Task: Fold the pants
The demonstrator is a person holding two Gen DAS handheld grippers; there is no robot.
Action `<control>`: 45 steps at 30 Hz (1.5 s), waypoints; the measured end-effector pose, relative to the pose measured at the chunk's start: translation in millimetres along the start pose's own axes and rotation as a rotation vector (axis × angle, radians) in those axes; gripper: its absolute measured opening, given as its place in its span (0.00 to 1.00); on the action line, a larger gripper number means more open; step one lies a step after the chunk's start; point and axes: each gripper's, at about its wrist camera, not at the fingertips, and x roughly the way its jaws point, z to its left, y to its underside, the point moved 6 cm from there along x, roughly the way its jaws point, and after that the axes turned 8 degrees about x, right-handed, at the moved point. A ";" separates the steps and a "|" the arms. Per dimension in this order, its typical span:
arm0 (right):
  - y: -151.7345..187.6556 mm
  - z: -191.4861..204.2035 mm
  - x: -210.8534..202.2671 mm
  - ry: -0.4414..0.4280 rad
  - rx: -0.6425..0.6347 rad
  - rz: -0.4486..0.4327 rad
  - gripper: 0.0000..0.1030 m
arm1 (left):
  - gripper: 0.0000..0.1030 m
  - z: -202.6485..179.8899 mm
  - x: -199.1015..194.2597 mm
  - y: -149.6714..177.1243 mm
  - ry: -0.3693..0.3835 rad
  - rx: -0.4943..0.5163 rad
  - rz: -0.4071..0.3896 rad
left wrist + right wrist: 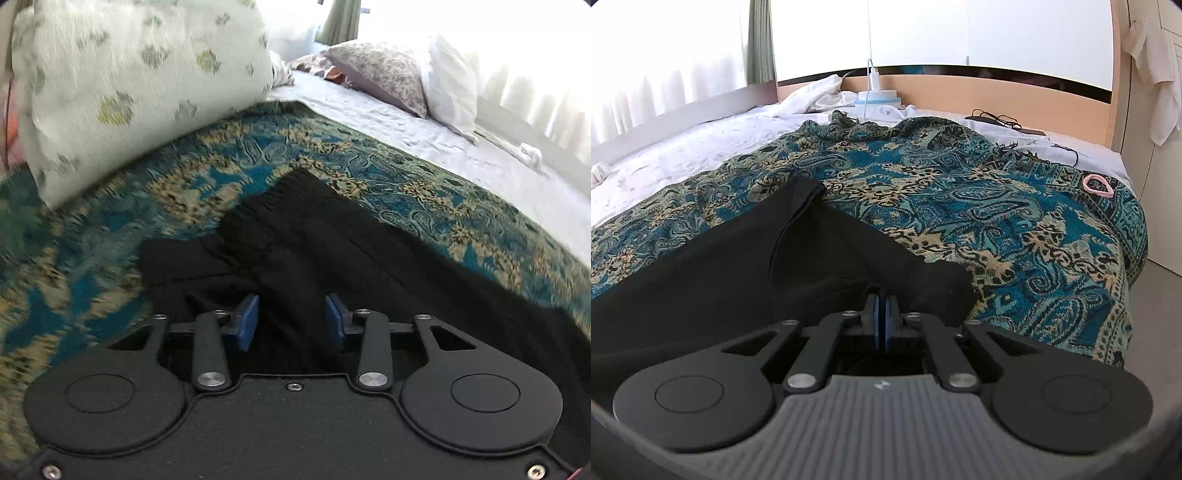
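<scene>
Pants [314,240]: one pair, black, lying on the patterned throw [229,155] atop the bed. In the right wrist view the pants [738,258] spread from the lower left toward the middle, one dark fold line curving across them; the near part is cut off behind the tool body.

Left tongs [291,321]: one, blue pads [248,325] standing well apart, nothing between them; they hang low over the black cloth, and whether they touch it cannot be told.

Right tongs [883,317]: one, blue pads pressed together, with a small bunch of the pants' fabric gathered at their tips.

Throw [960,206]: one, teal and tan paisley, rumpled at its far end, draped over the bed's edge at right.

Pillows: three counted in the left wrist view. One pale with green-gold spots [129,85], large, blurred, cut off at left; one floral [384,74]; one plain white [454,85], leaning behind the floral one.

White sheet [683,144]: one, beside the throw.

Pink ring-shaped item [1097,185]: one, on the throw's far right corner; too small to identify.

Black cables [1001,120]: a tangle near the headboard [997,96]; count unclear.

White and blue round device [877,98]: one, at the bed's head, corded.
</scene>
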 end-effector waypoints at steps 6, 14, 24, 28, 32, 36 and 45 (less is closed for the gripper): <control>1.0 0.9 -0.1 0.003 -0.006 -0.005 0.13 | 0.37 24.1 5.4 10.3 -0.118 0.148 0.094; 1.1 1.2 -0.4 0.005 -0.010 -0.005 0.13 | 0.53 15.8 -22.2 -12.0 0.041 0.042 -0.020; 1.0 1.5 0.3 0.006 -0.013 -0.006 0.13 | 0.64 10.4 34.4 -17.6 0.029 -0.023 0.077; 1.4 1.3 0.2 0.008 -0.016 -0.009 0.13 | 0.35 7.2 37.0 -24.4 0.000 -0.020 0.048; 1.6 1.6 0.4 0.007 -0.014 -0.009 0.13 | 0.13 9.5 21.3 -31.3 -0.040 -0.003 -0.011; -7.2 0.4 -4.8 -0.013 0.013 -0.004 0.05 | 0.09 12.1 -1.0 -40.8 -0.030 0.028 -0.061; -38.2 -17.1 -44.2 -0.059 -0.004 -0.069 0.04 | 0.07 34.9 -68.1 -42.0 0.015 0.052 -0.141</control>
